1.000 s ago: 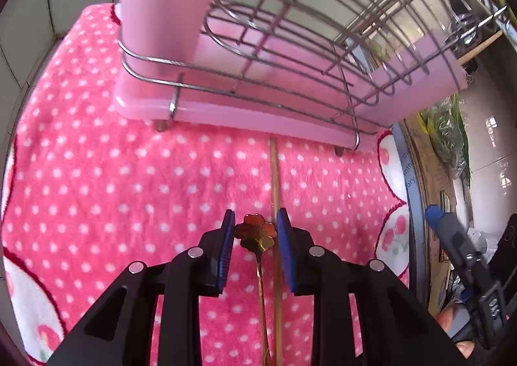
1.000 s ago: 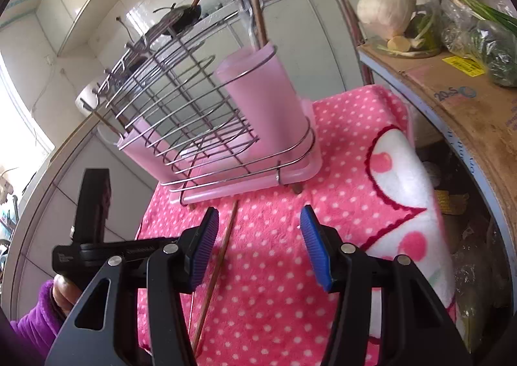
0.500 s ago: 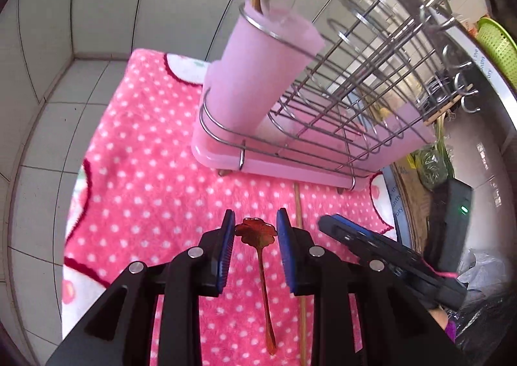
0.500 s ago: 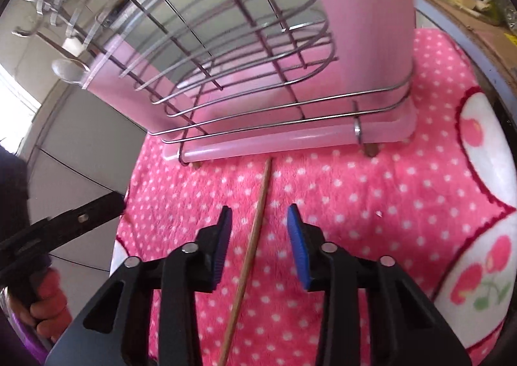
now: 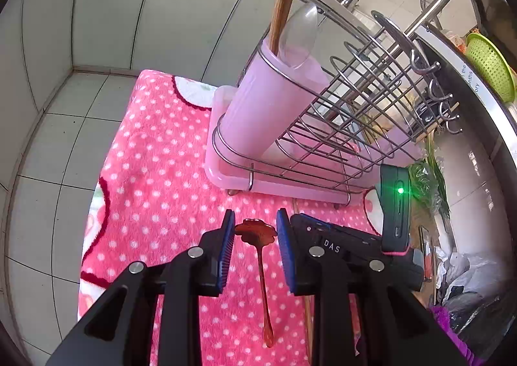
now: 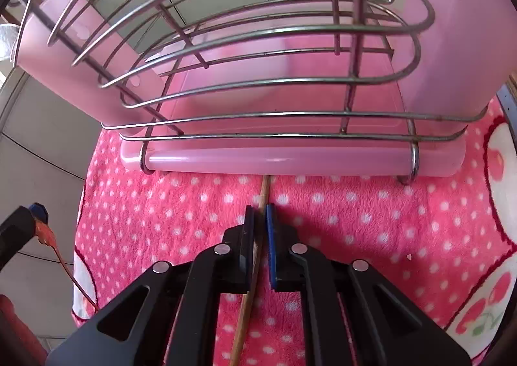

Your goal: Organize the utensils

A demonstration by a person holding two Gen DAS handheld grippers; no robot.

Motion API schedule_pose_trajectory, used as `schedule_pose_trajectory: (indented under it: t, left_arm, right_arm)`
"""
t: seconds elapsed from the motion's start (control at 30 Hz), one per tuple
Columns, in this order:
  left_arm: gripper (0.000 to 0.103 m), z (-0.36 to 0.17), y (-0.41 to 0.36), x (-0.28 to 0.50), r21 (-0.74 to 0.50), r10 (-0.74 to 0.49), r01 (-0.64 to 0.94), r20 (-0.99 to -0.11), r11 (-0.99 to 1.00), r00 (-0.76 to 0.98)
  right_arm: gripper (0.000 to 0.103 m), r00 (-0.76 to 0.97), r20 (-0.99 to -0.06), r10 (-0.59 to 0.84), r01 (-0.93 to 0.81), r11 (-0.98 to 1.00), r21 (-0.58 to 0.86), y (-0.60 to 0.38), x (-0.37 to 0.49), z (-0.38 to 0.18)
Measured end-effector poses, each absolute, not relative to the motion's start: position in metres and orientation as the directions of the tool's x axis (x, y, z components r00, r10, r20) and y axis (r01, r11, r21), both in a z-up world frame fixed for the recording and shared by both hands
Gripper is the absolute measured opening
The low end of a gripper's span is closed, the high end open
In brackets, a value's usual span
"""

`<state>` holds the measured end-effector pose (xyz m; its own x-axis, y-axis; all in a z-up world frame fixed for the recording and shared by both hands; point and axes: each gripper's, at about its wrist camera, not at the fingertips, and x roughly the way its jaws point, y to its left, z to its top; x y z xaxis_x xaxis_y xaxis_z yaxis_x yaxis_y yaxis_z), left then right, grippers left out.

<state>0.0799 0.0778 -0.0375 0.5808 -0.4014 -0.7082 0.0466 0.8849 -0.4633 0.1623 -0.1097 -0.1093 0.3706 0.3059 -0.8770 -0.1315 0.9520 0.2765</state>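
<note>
Closed now, right tongs (image 6: 260,220) pinch the chopstick (image 6: 247,298) (on the towel).

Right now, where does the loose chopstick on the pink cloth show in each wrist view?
Left wrist: the chopstick lies right of centre, a thin strip mostly hidden behind the left claw's right finger, its tip near the rack.
Right wrist: it runs up the lower middle, clamped in the right claw, tip just short of the rack.
Shared landmark: the pink rack base.
</note>
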Motion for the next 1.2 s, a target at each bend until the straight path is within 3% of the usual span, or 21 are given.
schedule_pose_trajectory:
  t: [0.27, 0.5, 0.8, 0.9, 1.0, 1.2]
  left_arm:
    - [0.024, -0.024, 0.080, 0.074, -0.461, -0.395, 0.059, -0.680, 0.885, 0.618]
    - [0.024, -0.007, 0.079, 0.066, -0.452, -0.385, 0.073, -0.652, 0.889, 0.653]
    - [0.023, 0.003, 0.076, 0.062, -0.444, -0.391, 0.098, -0.638, 0.891, 0.663]
    - [0.022, 0.001, 0.078, 0.062, -0.447, -0.392, 0.095, -0.639, 0.889, 0.662]
    - [0.022, 0.001, 0.079, 0.063, -0.449, -0.395, 0.097, -0.639, 0.888, 0.660]
    - [0.022, -0.001, 0.079, 0.066, -0.453, -0.403, 0.105, -0.635, 0.885, 0.658]
  right_arm:
    - [0.006, 0.438, -0.784, 0.439, -0.152, 0.896, 0.417, -0.133, 0.134, -0.080]
    - [0.001, 0.497, -0.738, 0.457, -0.168, 0.885, 0.434, -0.160, 0.101, -0.057]
    - [0.002, 0.263, -0.862, 0.433, -0.155, 0.901, 0.405, -0.151, 0.137, -0.091]
    - [0.002, 0.249, -0.882, 0.400, -0.164, 0.915, 0.369, -0.136, 0.148, -0.100]
    - [0.009, 0.236, -0.906, 0.350, -0.174, 0.933, 0.315, -0.128, 0.156, -0.106]
    - [0.009, 0.250, -0.916, 0.314, -0.219, 0.940, 0.263, -0.116, 0.156, -0.108]
